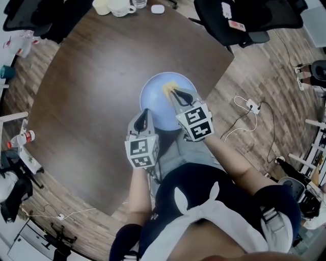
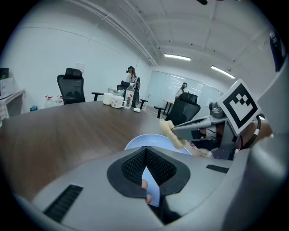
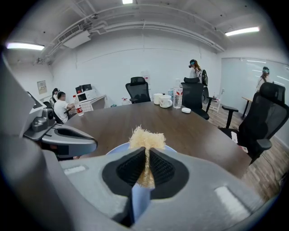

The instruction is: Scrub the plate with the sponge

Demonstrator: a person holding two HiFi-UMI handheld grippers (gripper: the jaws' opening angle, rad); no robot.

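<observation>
A light blue plate [image 1: 158, 107] lies on the round dark wooden table [image 1: 91, 102], near the edge closest to me. My left gripper [image 1: 144, 114] is shut on the plate's near left rim; the left gripper view shows the plate [image 2: 153, 140] between its closed jaws. My right gripper [image 1: 175, 93] is shut on a yellow fibrous sponge [image 1: 168, 88] over the plate's far right part. The right gripper view has the sponge [image 3: 145, 137] sticking out past the pads, above the plate [image 3: 109, 150]. Whether the sponge touches the plate, I cannot tell.
White mugs [image 1: 119, 7] and a small white object [image 1: 157, 8] stand at the table's far edge. Black office chairs [image 1: 244, 18] are at the far right. Cables [image 1: 249, 109] lie on the floor to the right. Several people are in the room's background.
</observation>
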